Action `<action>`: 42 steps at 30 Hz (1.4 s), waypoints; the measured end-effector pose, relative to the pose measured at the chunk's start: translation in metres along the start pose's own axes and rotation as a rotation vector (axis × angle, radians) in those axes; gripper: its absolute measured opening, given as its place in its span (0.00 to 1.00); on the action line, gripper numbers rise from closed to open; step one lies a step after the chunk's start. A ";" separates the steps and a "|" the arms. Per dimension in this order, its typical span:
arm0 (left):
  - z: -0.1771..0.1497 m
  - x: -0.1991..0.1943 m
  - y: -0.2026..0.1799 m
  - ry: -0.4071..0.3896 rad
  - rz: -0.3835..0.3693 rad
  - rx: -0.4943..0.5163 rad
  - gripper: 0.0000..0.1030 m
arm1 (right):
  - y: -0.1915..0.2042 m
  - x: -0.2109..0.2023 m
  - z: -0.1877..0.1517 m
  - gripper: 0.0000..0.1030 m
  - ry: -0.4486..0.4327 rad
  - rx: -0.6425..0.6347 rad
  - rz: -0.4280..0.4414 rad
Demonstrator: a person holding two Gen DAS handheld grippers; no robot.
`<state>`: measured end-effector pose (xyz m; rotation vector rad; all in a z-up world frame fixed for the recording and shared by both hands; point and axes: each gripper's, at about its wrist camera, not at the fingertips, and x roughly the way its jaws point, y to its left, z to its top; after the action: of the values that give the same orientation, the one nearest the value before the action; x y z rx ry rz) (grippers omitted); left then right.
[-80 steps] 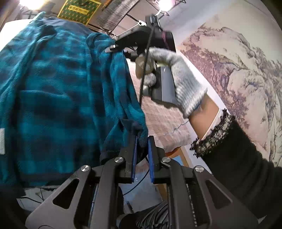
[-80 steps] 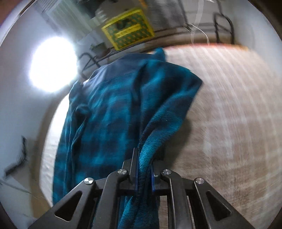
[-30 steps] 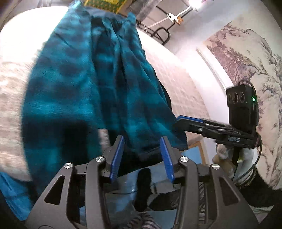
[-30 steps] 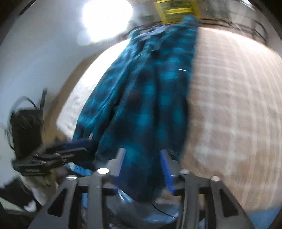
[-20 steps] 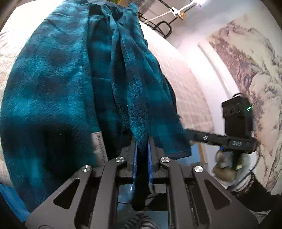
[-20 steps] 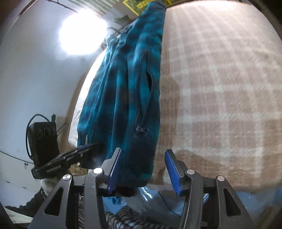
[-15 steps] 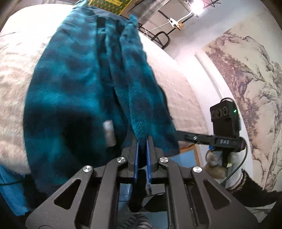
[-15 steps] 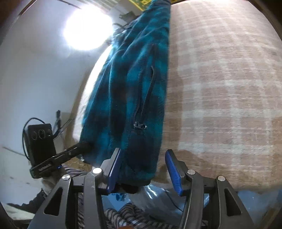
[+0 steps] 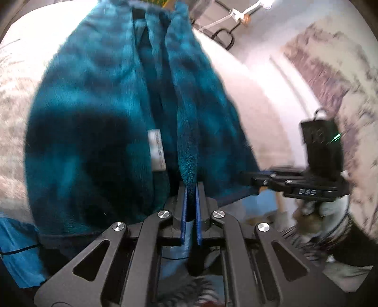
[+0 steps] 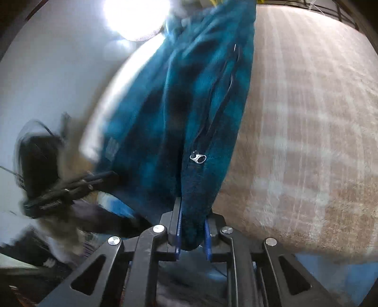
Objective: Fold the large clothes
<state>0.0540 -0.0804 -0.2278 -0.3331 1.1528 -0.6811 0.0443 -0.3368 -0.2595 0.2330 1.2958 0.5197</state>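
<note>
A teal and black plaid fleece jacket lies lengthwise on the bed, its bottom hem hanging over the near edge. My left gripper is shut on a thin fold of the hem, just right of a white label. In the right wrist view the same jacket shows its zipper pull. The right gripper has its jaws closing, and a thick fold of hem below the zipper is pinched between the blue pads. Each gripper appears in the other's view: the right gripper and the left gripper.
A beige plaid blanket covers the bed to the jacket's right. A blue sheet hangs at the bed's near edge. A gloved hand holds the right gripper in front of a wall mural. A bright lamp glares at the far end.
The left jaws went from wide apart to shut on the hem fold. The right jaws, apart half a second ago, have come together on the zipper-side fold. Both grippers sank slightly.
</note>
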 end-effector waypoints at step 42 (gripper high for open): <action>0.190 -0.039 0.066 -0.110 0.112 0.003 0.41 | -0.065 0.014 0.425 0.45 -0.304 0.101 -0.271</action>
<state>0.2398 -0.0238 -0.1637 -0.2981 1.0571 -0.5598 0.4683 -0.3345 -0.1868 0.2072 1.0362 0.1786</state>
